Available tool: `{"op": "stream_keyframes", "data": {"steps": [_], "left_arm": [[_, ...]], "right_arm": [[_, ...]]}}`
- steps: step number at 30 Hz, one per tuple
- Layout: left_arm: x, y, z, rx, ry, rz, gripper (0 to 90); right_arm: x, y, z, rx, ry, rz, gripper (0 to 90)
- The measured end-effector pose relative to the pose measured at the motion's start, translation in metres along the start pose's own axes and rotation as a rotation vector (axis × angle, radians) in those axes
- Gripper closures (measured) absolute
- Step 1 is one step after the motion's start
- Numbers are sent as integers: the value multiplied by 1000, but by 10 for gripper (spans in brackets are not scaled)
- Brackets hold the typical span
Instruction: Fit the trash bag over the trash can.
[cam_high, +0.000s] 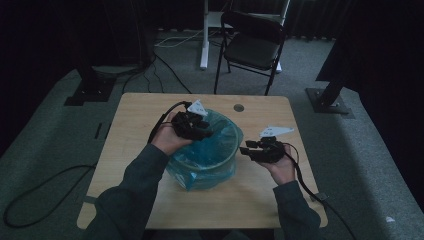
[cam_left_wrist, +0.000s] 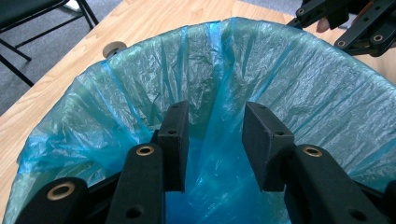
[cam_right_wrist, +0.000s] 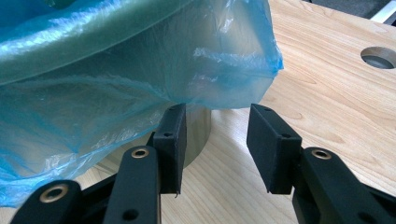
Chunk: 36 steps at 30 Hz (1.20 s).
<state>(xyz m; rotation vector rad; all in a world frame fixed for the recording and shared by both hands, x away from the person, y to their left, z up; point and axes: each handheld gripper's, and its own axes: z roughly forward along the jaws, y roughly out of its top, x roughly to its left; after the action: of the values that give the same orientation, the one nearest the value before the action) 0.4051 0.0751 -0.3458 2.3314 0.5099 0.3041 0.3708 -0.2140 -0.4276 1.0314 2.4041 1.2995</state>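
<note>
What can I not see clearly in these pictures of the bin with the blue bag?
- Bottom of the blue bin bag: in the left gripper view, the left claw covers it.
- Bin wall: in the right gripper view, the overhanging bag hides most of it.
- Whether the left claw touches the bag: the high view is too dark and small.
- Table near edge: the person's sleeves cover part of it.
</note>
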Motion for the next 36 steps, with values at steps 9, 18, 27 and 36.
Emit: {"op": "stream_keyframes", "data": {"steps": [9, 18, 27, 36], "left_arm": [[-2, 12, 12, 71, 19, 37, 614], [-8, 15, 33, 157, 16, 67, 612], [-12, 18, 40, 195, -3, 90, 612], [-13, 20, 48, 246, -26, 100, 608]], "right_arm": [[0, 0, -1, -4, 2, 5, 571], [-1, -1, -2, -6, 1, 8, 571], [0, -1, -1, -6, 3, 3, 571], [0, -1, 0, -3, 4, 4, 571]]}}
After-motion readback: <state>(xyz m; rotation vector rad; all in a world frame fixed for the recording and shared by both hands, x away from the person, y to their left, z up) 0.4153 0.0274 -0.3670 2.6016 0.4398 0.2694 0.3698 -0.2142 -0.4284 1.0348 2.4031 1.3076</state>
